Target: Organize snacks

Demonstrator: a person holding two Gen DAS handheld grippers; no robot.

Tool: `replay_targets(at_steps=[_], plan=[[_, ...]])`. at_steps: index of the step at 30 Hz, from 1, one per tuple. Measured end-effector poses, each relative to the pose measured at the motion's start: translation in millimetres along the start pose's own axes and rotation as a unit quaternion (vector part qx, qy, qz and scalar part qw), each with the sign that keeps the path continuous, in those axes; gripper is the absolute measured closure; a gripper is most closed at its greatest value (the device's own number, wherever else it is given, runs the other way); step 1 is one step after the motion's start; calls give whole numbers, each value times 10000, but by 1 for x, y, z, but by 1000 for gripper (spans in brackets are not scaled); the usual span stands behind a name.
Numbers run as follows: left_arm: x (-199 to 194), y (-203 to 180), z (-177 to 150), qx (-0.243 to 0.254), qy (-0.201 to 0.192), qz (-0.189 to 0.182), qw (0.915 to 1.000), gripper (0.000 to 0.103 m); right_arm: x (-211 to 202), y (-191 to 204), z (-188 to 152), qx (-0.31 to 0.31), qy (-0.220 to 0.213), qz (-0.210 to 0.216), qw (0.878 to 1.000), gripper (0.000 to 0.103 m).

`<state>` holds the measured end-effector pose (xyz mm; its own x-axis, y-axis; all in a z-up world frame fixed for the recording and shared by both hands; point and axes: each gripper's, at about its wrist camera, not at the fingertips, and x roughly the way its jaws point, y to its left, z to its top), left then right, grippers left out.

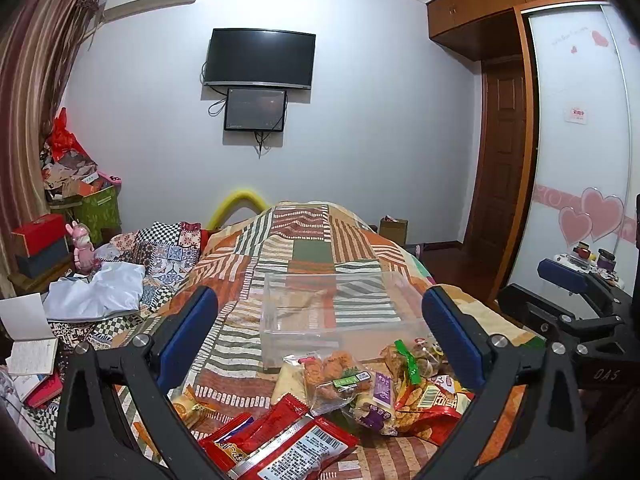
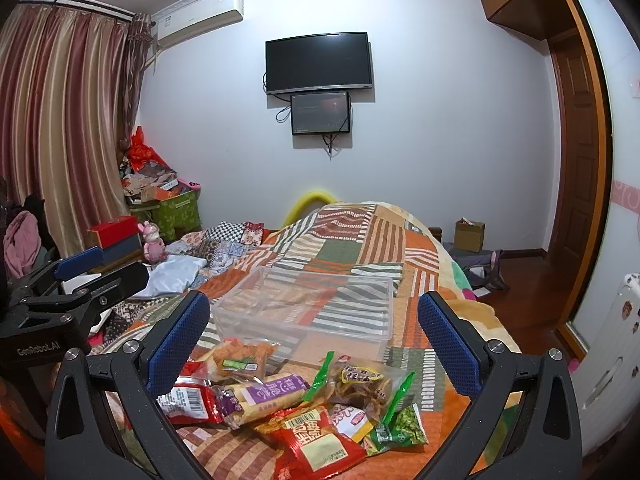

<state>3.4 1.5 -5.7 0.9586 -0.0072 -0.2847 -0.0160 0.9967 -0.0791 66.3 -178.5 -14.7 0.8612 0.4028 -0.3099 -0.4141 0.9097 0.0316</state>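
Snacks [image 2: 304, 404] heaped | clear bin [image 2: 308, 308] long axis crosswise | tools spread

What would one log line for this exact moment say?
left tool: open, empty | right tool: open, empty | clear plastic bin: empty, on patchwork quilt | snack packets: piled before bin

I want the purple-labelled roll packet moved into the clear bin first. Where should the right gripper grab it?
Grip the purple-labelled roll packet across its narrow middle, coming down from above. It lies flat and long on the bedspread, on top of the pile, so the open right gripper can straddle its width.
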Motion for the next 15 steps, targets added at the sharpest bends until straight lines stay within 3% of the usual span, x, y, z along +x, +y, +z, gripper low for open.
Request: replay_targets(at_steps=[15], plan=[[5, 2, -3, -36, 25, 5, 10000, 0, 3, 3, -2, 12, -10, 18, 10000, 0]])
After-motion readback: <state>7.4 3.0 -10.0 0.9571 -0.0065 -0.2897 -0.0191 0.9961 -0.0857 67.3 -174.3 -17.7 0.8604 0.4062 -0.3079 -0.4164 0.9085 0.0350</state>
